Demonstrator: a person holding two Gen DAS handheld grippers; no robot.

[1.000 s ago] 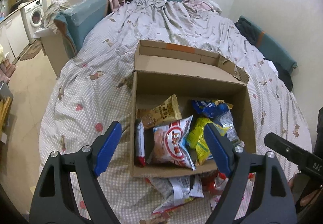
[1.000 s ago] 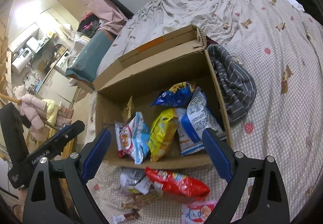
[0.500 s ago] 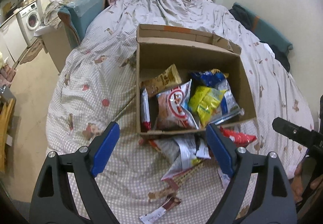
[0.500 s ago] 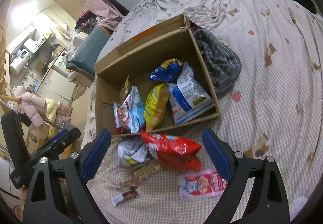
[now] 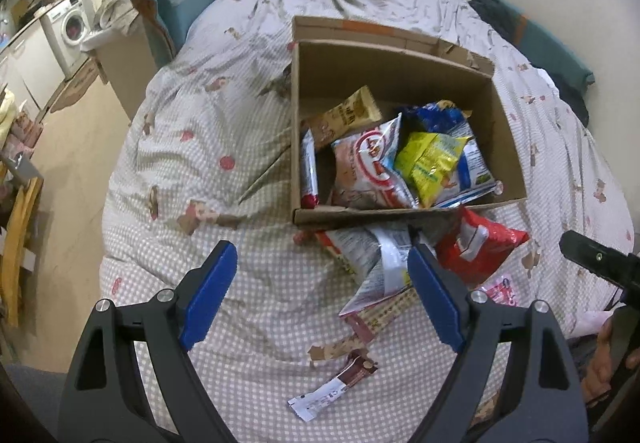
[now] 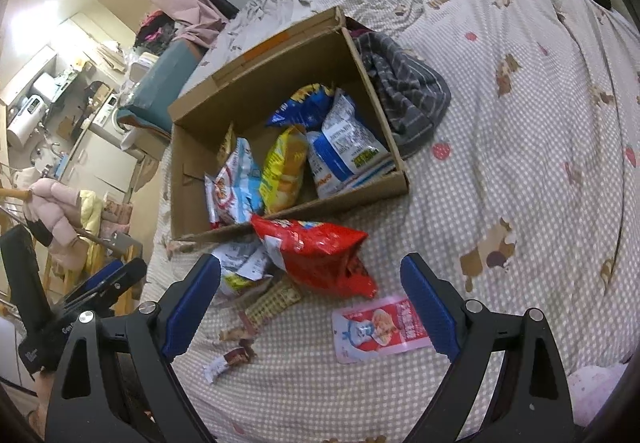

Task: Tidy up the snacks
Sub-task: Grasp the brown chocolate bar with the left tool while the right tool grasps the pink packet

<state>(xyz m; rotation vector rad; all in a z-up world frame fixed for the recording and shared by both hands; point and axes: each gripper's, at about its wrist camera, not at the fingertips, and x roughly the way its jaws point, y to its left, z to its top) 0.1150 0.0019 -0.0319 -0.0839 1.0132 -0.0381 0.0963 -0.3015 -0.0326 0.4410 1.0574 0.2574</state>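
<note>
Both tools hung open and empty over the bed. The red snack bag (image 6: 316, 255) lay just before the cardboard box (image 6: 384, 187), between the right tool (image 6: 310, 307) pads and nearer it than the left tool (image 5: 322, 291).

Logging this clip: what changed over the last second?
Both tongs, left and right, pulled back from the cardboard box, bringing the loose packets on the bedspread into view, such as the red bag. Both remain open and empty; the snacks haven't moved.

a cardboard box (image 5: 400, 79) sits mid-frame on the bed (image 5: 240, 115), snack bags (image 5: 420, 159) inside; more packets (image 5: 384, 263) lie below it.
</note>
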